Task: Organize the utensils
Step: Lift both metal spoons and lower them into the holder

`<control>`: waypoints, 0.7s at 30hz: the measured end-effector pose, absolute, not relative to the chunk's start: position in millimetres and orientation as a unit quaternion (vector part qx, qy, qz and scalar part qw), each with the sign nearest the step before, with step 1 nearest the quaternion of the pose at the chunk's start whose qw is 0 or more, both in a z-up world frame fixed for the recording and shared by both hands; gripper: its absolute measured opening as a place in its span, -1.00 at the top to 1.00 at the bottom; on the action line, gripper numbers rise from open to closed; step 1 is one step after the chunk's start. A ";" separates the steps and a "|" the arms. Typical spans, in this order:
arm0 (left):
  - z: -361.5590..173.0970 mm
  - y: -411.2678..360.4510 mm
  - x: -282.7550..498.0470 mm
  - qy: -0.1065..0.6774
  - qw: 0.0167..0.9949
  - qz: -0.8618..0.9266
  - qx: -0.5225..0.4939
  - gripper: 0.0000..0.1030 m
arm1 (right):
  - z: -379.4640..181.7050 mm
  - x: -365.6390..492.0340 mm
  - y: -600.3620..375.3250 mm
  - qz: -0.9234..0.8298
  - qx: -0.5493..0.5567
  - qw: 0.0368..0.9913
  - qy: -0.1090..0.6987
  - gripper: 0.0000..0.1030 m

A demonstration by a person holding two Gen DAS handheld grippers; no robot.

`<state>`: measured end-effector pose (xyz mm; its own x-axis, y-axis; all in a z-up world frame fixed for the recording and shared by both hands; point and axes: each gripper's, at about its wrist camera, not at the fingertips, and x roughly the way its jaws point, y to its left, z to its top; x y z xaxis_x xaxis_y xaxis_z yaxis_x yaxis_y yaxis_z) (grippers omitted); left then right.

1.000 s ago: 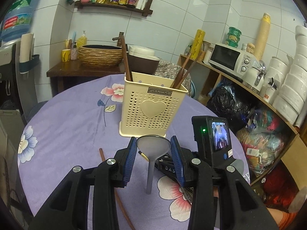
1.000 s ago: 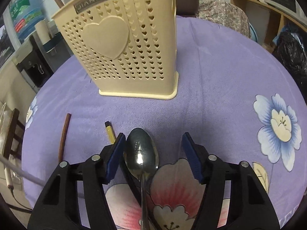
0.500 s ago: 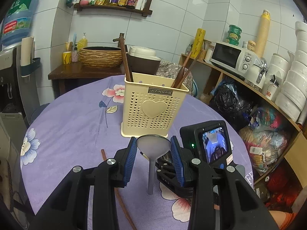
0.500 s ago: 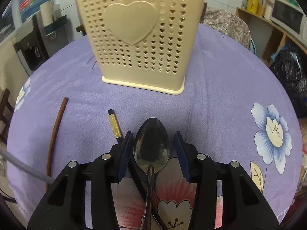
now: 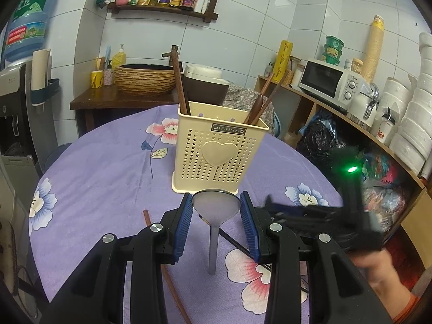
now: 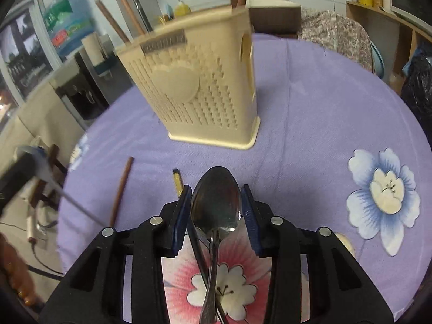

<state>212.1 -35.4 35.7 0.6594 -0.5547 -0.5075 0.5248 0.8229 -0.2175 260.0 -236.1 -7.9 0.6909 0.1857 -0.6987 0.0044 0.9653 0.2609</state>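
A grey ladle [image 5: 216,210] is clamped in the left tongs [image 5: 216,217], a steel spoon [image 6: 216,202] in the right tongs [image 6: 216,210]; both bowls are pointed toward the cream utensil holder [image 5: 217,145], handles trailing back.

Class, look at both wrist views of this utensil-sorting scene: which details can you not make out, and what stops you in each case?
- Holder interior: hidden by its own walls, left wrist view.
- Holder label: motion blur, right wrist view.
- Metal spoon handle end: cut off by the bottom edge, right wrist view.
- Right tongs: smeared by motion, left wrist view.
- Brown chopstick: lower part hidden behind the left tongs.
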 end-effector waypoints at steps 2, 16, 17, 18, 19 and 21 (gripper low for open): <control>35.4 -35.0 212.6 0.287 0.911 -0.296 -0.027 0.30 | 8.3 248.7 -243.7 0.049 0.113 0.921 0.371 0.26; 35.0 -33.8 216.1 0.289 0.913 -0.285 -0.030 0.30 | 44.5 220.0 -249.4 0.052 0.088 0.946 0.307 0.26; 35.1 -33.8 216.1 0.289 0.914 -0.284 -0.029 0.30 | 43.0 219.8 -249.7 0.052 0.087 0.946 0.307 0.26; 35.4 -33.7 215.9 0.288 0.914 -0.284 -0.030 0.30 | 42.9 219.7 -249.3 0.051 0.085 0.947 0.305 0.26; 35.7 -34.2 215.4 0.288 0.914 -0.284 -0.030 0.30 | 42.5 218.9 -249.9 0.051 0.084 0.947 0.304 0.26; 37.0 -33.1 215.4 0.286 0.915 -0.283 -0.032 0.30 | 42.3 218.8 -250.4 0.053 0.082 0.948 0.304 0.26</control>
<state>215.4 -33.1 37.0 0.6762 -0.5361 -0.5054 0.4998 0.8377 -0.2200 218.8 -250.4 42.3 0.8102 0.1500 -0.5667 -0.0499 0.9808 0.1883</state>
